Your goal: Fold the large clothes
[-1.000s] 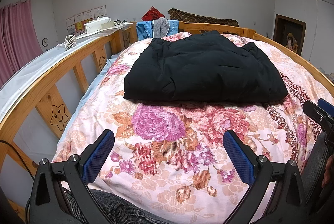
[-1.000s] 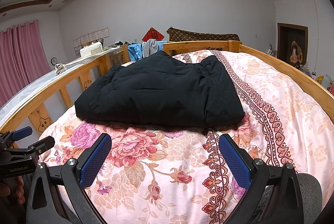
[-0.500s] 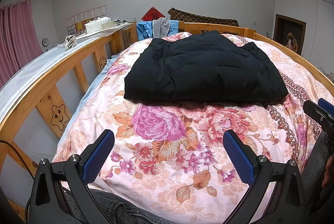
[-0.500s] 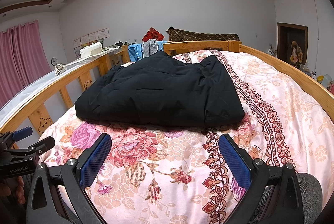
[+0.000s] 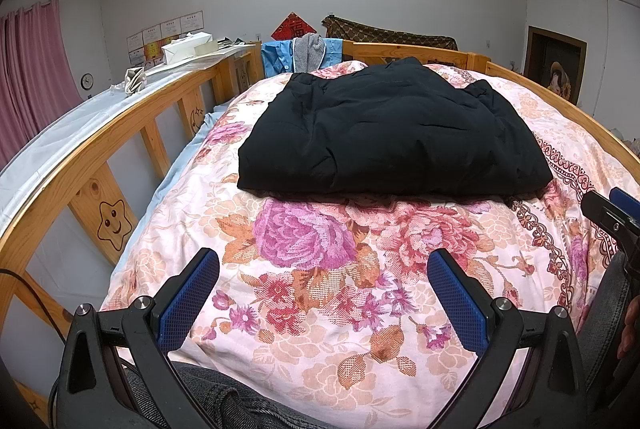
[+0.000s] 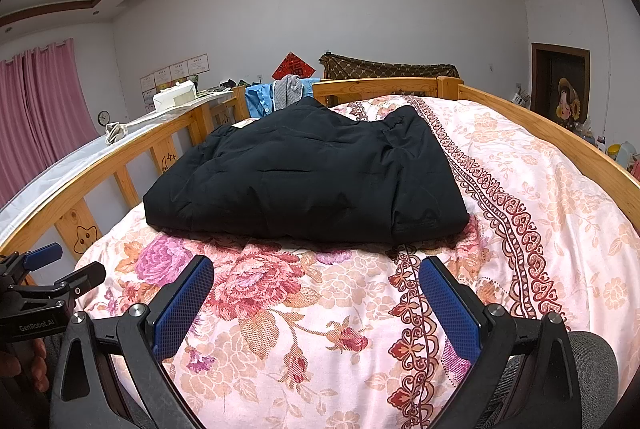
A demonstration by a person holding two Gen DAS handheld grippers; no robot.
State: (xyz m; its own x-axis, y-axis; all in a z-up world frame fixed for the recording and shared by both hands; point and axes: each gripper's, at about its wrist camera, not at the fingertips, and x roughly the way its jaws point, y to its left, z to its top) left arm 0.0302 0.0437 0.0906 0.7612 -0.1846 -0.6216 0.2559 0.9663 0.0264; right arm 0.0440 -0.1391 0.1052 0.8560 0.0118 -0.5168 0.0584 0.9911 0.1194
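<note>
A black padded garment (image 5: 392,133) (image 6: 312,181) lies folded into a thick rectangle on the floral bedspread (image 5: 320,293) (image 6: 304,309). My left gripper (image 5: 322,265) hovers low over the near part of the bed, open and empty, well short of the garment's front edge. Held at about the same distance, my right gripper (image 6: 316,269) is open too, with nothing between its blue pads (image 6: 448,309). Each gripper shows at the side of the other's view: the right one (image 5: 612,217) and the left one (image 6: 44,281).
A wooden bed rail (image 5: 120,133) (image 6: 560,145) runs along both sides. Blue and grey clothes (image 5: 304,53) hang over the headboard. A white shelf (image 5: 80,113) at the left carries a box (image 5: 186,47). Pink curtains (image 6: 44,109) hang far left. A person's knees sit under the grippers.
</note>
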